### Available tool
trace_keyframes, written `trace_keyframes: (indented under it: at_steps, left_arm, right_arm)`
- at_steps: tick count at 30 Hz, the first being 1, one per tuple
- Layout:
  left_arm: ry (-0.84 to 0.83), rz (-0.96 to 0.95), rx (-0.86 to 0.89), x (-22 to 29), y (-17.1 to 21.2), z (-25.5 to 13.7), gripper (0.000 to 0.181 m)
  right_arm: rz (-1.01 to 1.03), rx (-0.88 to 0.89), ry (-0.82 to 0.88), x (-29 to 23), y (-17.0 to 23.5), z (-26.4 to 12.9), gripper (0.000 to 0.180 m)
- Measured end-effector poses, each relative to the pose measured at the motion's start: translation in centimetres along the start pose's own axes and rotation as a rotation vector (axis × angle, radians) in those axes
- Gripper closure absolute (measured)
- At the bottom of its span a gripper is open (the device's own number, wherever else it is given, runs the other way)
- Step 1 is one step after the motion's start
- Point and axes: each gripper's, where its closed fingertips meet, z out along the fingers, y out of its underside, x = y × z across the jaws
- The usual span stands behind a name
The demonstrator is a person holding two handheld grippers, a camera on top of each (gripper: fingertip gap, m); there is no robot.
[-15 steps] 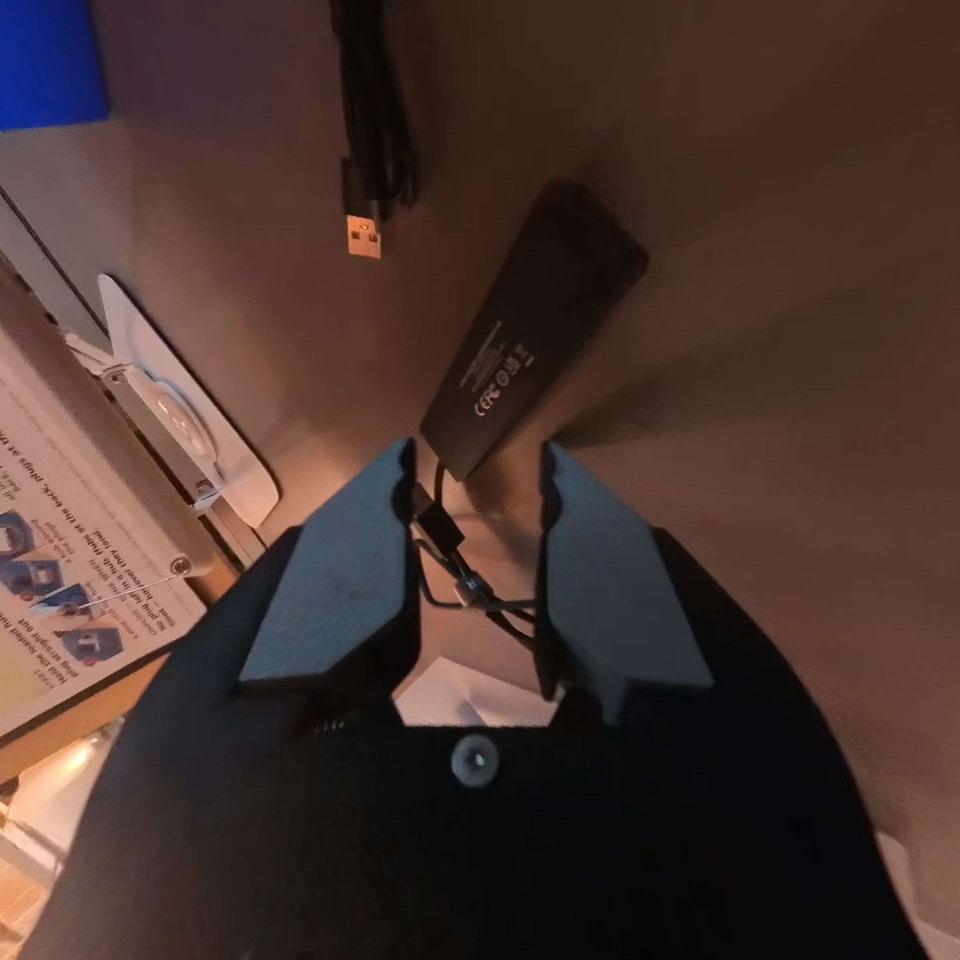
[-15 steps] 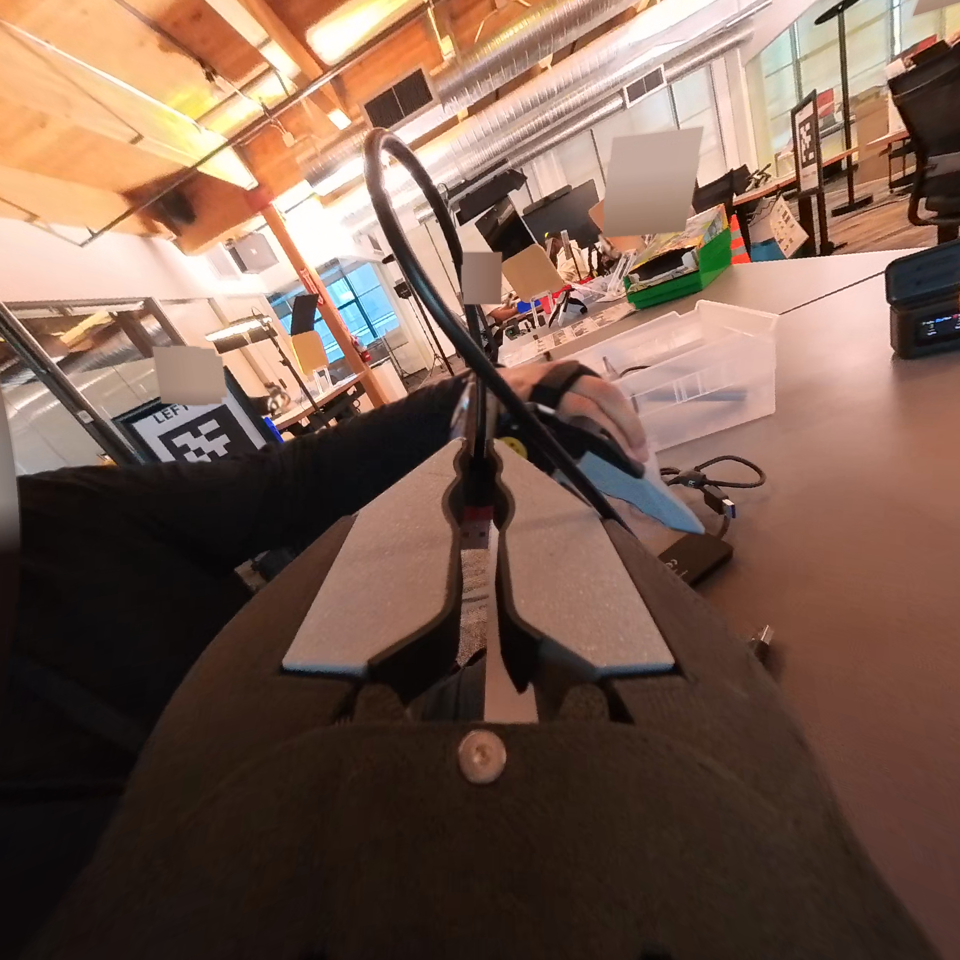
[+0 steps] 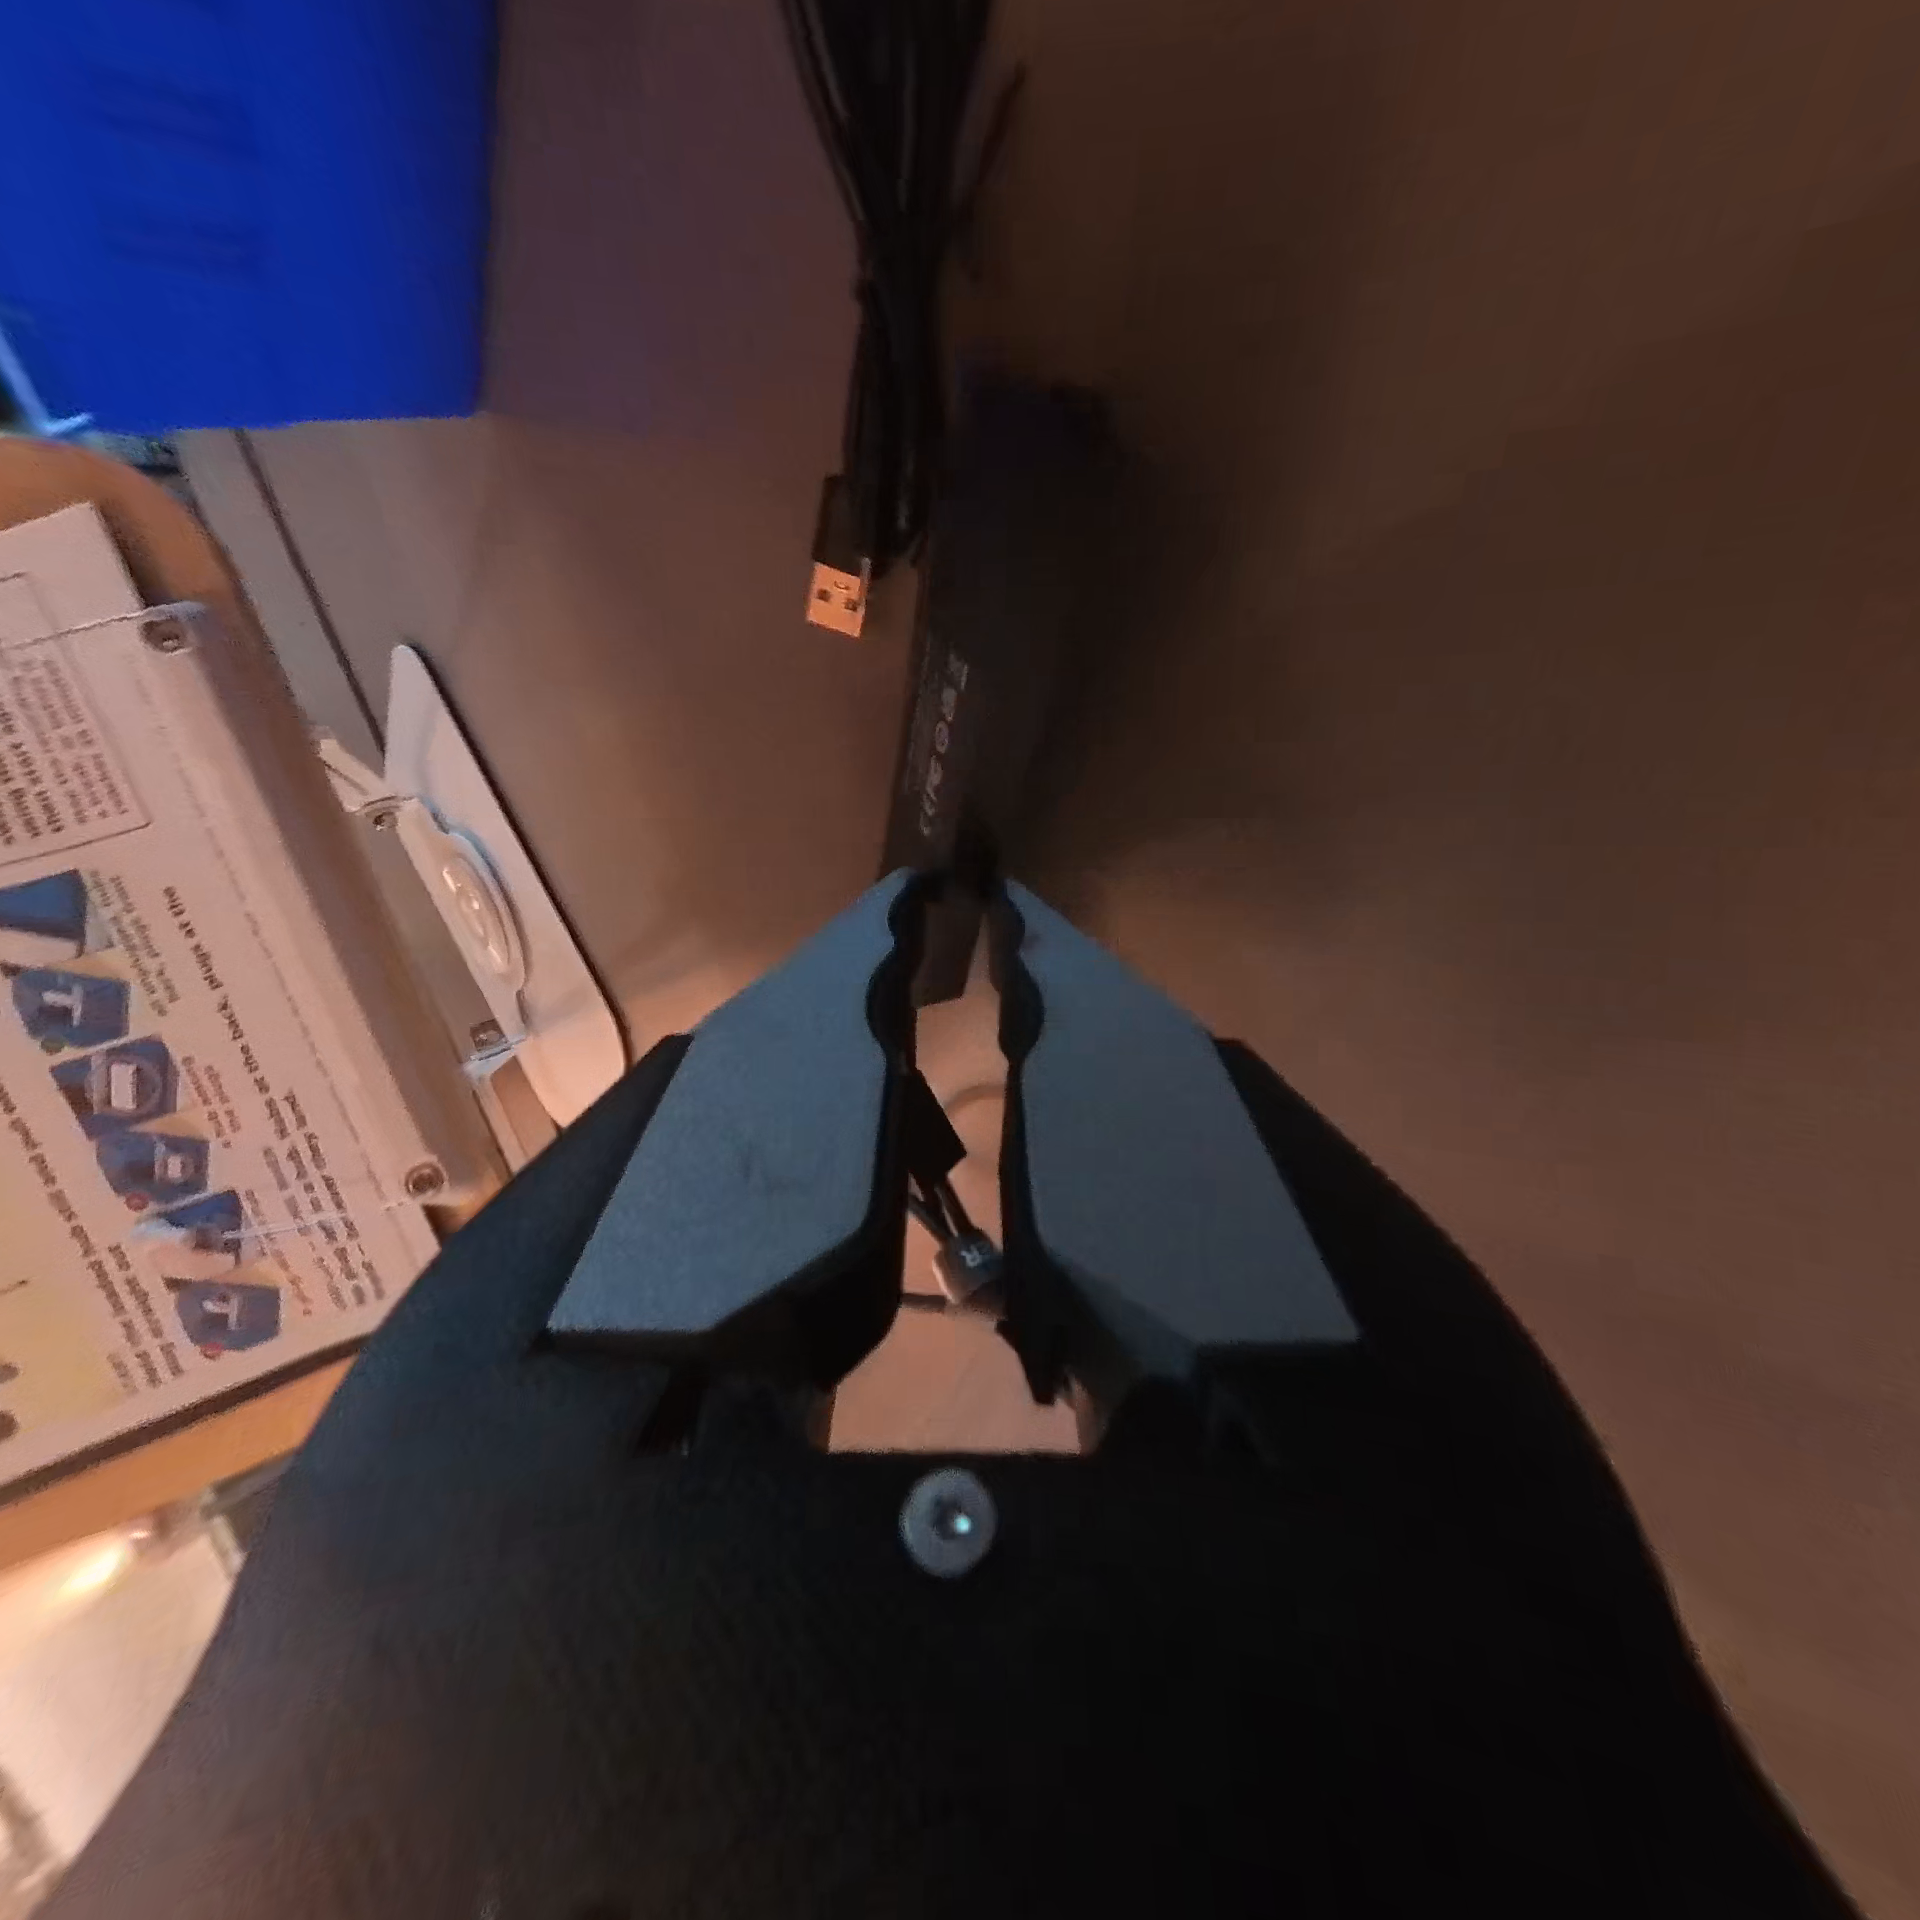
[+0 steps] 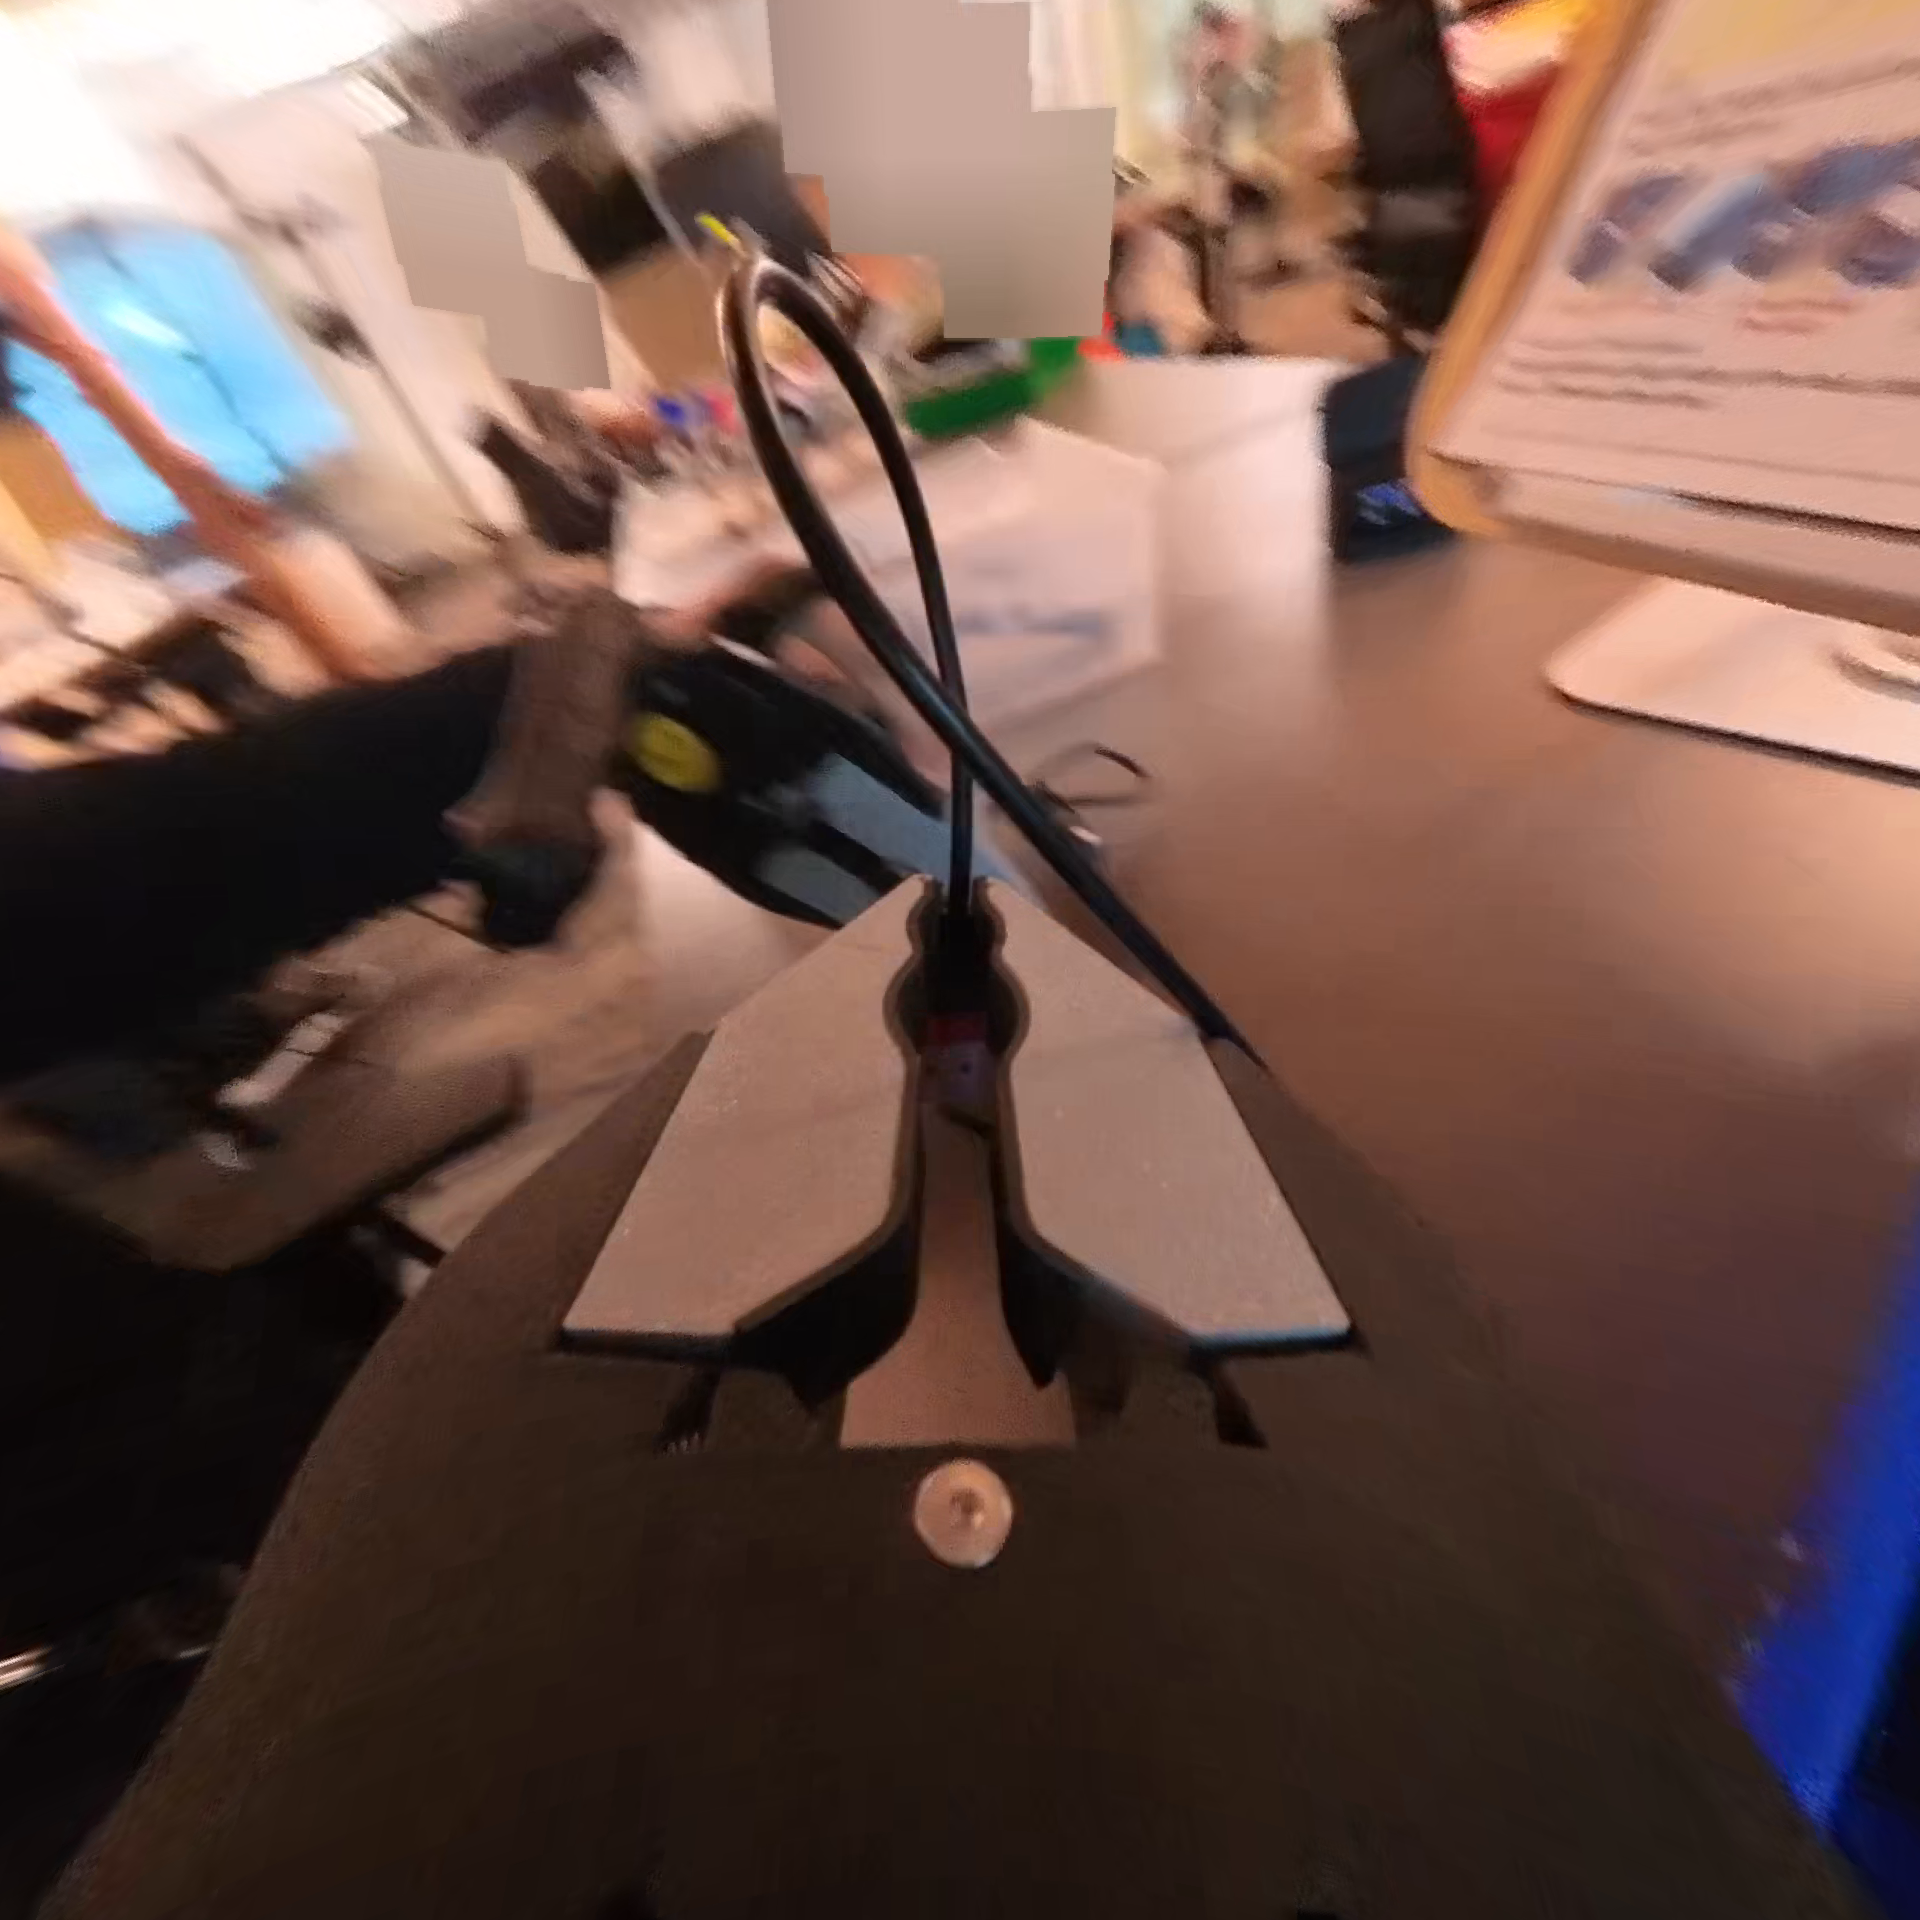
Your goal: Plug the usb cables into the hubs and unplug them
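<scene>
Spreading beneath both views is one matte brown worktop (image 3: pixel 1455 520), bearing one printed instruction sheet on a white-footed stand (image 3: pixel 156 1039) at the left. On it lies one slim black rectangular USB hub (image 3: pixel 977 665), whose near end the left gripper (image 3: pixel 954 883) has its jaws closed around, with one bundled black cable with a gold-coloured USB plug (image 3: pixel 837 597) just beside the hub. Smallest, one thin black looping USB cable (image 4: pixel 831 499) rises from the right gripper (image 4: pixel 956 894), whose jaws are closed on its plug end.

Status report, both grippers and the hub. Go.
Left gripper shut on the black hub, held on edge. Right gripper shut on a black cable's plug. Loose cable bundle beside the hub.
</scene>
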Motion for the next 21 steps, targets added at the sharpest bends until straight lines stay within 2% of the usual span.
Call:
trace_keyframes:
  at_steps: [1,3,6,8,12,15,21]
  left_arm:
    - [-0.021,-0.026,0.022,0.0,-0.2,-0.6,0.172]
    - [-0.078,-0.076,0.075,-0.3,-0.9,-2.1,0.172]
    - [-0.172,-0.158,0.174,-0.7,-2.0,-4.6,0.172]
    - [-0.235,-0.206,0.239,-0.8,-2.9,-5.9,0.172]
    - [-0.356,-0.250,0.347,-1.1,-4.6,-7.6,0.173]
    - [-0.374,-0.299,0.407,-0.8,-5.4,-7.5,0.172]
    - [-0.346,-0.440,0.446,-0.7,-4.5,-5.3,0.173]
  right_arm:
    - [-0.015,-0.045,0.050,0.8,0.9,0.4,0.177]
    - [-0.011,-0.119,0.119,1.8,2.4,1.1,0.177]
    - [0.026,-0.236,0.098,1.6,5.0,2.6,0.177]
    - [0.051,-0.269,0.026,0.5,5.9,3.5,0.177]
    - [0.206,-0.174,-0.218,-2.8,4.6,4.1,0.177]
    - [0.211,-0.153,-0.237,-3.0,4.4,4.1,0.177]
    - [0.133,-0.169,-0.219,-4.1,4.3,4.6,0.177]
